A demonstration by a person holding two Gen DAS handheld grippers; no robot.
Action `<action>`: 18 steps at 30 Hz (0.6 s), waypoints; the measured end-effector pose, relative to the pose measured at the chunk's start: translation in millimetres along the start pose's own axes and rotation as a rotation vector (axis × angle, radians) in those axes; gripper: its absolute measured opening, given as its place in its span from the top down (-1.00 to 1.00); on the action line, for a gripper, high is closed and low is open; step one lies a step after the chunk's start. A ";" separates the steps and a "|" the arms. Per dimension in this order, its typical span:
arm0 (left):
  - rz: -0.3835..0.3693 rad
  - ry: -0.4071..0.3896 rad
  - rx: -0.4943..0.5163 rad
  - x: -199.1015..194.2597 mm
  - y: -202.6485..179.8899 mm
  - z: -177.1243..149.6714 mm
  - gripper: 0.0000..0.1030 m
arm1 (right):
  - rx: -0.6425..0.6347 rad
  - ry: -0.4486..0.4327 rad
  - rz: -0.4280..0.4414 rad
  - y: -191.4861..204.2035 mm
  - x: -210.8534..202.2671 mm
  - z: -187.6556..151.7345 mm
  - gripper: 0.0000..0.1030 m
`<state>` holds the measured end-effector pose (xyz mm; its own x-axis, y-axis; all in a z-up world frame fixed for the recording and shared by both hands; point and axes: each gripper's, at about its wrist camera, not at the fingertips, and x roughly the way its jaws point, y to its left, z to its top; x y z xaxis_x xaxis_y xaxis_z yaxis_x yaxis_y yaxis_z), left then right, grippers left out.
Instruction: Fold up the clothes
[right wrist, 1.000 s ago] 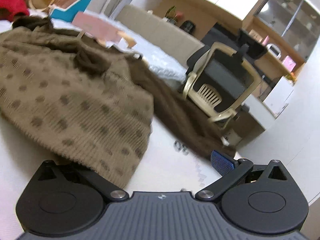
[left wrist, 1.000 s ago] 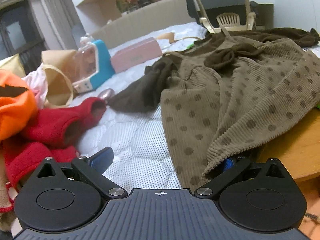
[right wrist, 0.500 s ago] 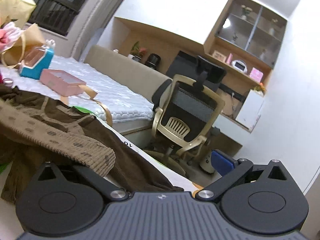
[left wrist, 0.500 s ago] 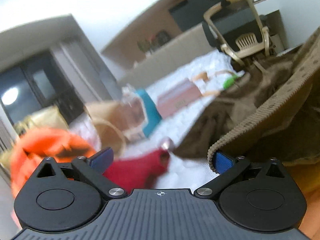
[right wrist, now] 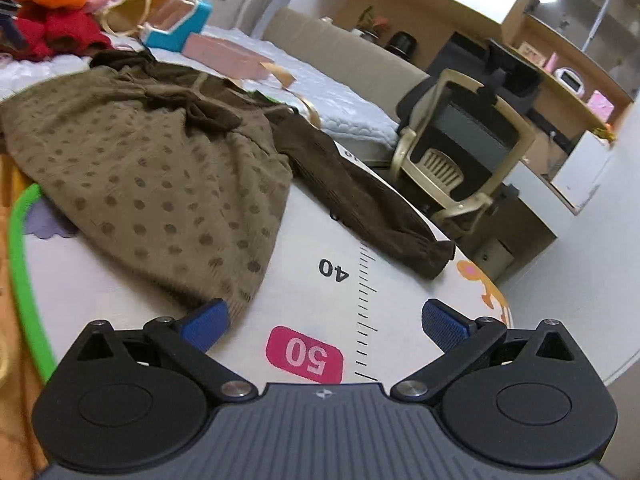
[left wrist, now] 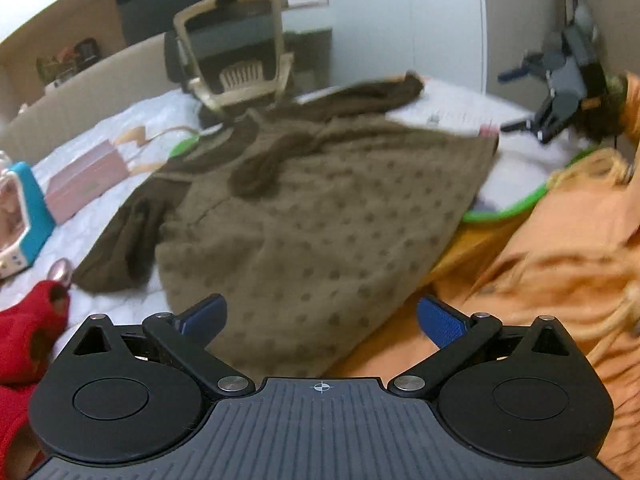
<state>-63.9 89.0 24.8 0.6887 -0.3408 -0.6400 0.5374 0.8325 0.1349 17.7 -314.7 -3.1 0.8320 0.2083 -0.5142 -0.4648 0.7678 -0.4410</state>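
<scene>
On the white measuring mat (right wrist: 304,240) that covers the tabletop, the brown dotted dress (left wrist: 320,216) lies spread flat, its bow and neckline toward the far edge and its hem toward the near edge. One dark sleeve (right wrist: 360,204) trails toward the right edge of the mat, ending near a printed cartoon figure; the other sleeve (left wrist: 128,236) lies off to the left, on the white bed (left wrist: 100,216) beside the mat. The dress's long axis runs from near edge to far edge, away from both cameras.

Left gripper (left wrist: 320,316): fingers spread wide and holding nothing; the near hem of the dress lies between and just ahead of them, apparently below them, though contact cannot be judged. An orange garment (left wrist: 560,264) fills the right side of this view.

Right gripper (right wrist: 324,320): fingers likewise released and empty, poised over the bare mat above the red "50" label (right wrist: 305,354). The right corner of the hem lies just beside its left finger (right wrist: 204,320); touching or not cannot be told.

Each gripper is thus near its own hem corner. By judgement, the coming move depends on the hem lying directly ahead of both pairs of fingers, with the right sleeve nearer the right gripper.
</scene>
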 end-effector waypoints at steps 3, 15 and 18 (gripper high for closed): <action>-0.013 -0.055 -0.064 4.3 13.3 13.8 -1.00 | 0.092 -0.078 0.067 -16.6 -4.5 19.5 -1.00; 0.089 -0.091 -0.600 139.3 70.3 82.2 -1.00 | 0.578 -0.075 0.505 -10.6 168.5 137.0 -1.00; 0.185 -0.045 -0.532 164.6 70.3 88.2 -1.00 | 0.523 -0.027 0.446 9.7 208.8 145.4 -1.00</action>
<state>130.1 52.8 -4.3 0.7746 -0.1769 -0.6073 0.0945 0.9817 -0.1654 231.0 -175.6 -7.7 0.6056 0.5822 -0.5425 -0.5630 0.7953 0.2250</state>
